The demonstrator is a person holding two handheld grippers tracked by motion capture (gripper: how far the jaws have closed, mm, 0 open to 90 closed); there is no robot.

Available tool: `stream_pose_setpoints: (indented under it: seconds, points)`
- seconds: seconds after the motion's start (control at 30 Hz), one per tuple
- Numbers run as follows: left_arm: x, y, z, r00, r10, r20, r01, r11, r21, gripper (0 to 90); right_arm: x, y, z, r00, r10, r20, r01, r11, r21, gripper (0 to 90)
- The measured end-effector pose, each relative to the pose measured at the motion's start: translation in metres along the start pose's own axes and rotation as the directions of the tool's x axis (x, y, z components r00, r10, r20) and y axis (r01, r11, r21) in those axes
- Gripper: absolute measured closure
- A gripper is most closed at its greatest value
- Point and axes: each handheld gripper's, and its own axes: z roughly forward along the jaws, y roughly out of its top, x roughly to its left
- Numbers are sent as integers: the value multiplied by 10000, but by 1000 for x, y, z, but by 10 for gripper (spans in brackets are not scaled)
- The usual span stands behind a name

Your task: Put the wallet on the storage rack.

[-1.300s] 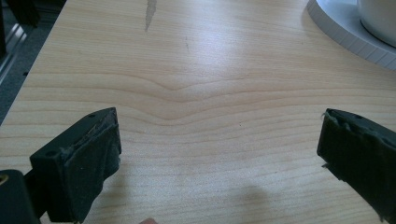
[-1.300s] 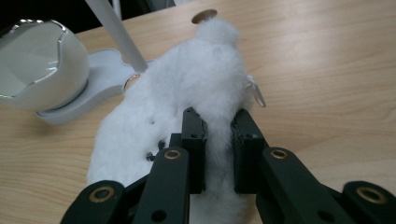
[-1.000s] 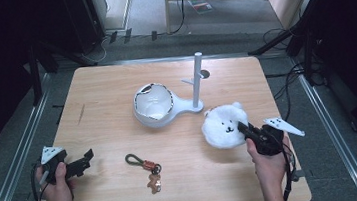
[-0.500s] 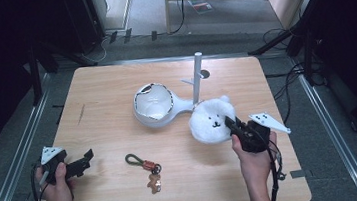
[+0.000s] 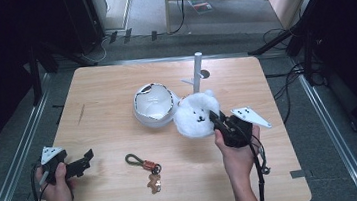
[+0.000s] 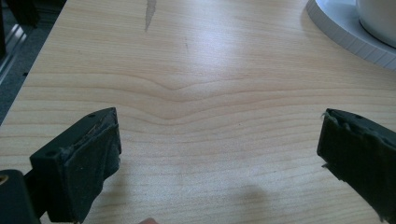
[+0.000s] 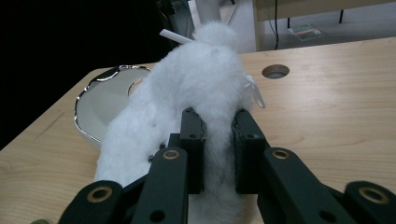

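White plush toy (image 5: 196,117): pinched by a fold of its fur between the jaws of the right hand-held gripper (image 5: 217,120), held just beside the white bowl (image 5: 153,104) and in front of the white post (image 5: 196,72), seemingly for carrying toward one of them. Left hand-held gripper (image 5: 86,159): jaws spread, empty, parked low at the near left of the surface (image 5: 105,88), apparently in reserve. Keychain (image 5: 147,167): lying loose on the surface between the two hands.

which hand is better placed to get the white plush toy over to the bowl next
Right. The right gripper is already shut on the white plush toy, right beside the bowl. The left gripper sits open at the table's near left corner, holding nothing.
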Motion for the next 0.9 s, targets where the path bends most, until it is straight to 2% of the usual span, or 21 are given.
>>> stream_pose_setpoints:
  seconds: [0.23, 0.67, 0.9]
  points:
    - [0, 0, 0, 10000, -38, 4, 38, 10000, -17, 4, 14, 4, 10, 9999, -125, -68, 125, 9999, -53, 785]
    - [1, 0, 0, 10000, -68, 39, 68, 10000, -19, 4, 32, 6, 30, 9993, -278, 259, 284, 9993, -234, 785]
    - [1, 0, 0, 10000, -61, 31, 61, 10000, -31, 4, 47, 8, 43, 9977, -590, 328, 601, 9976, -329, 785]
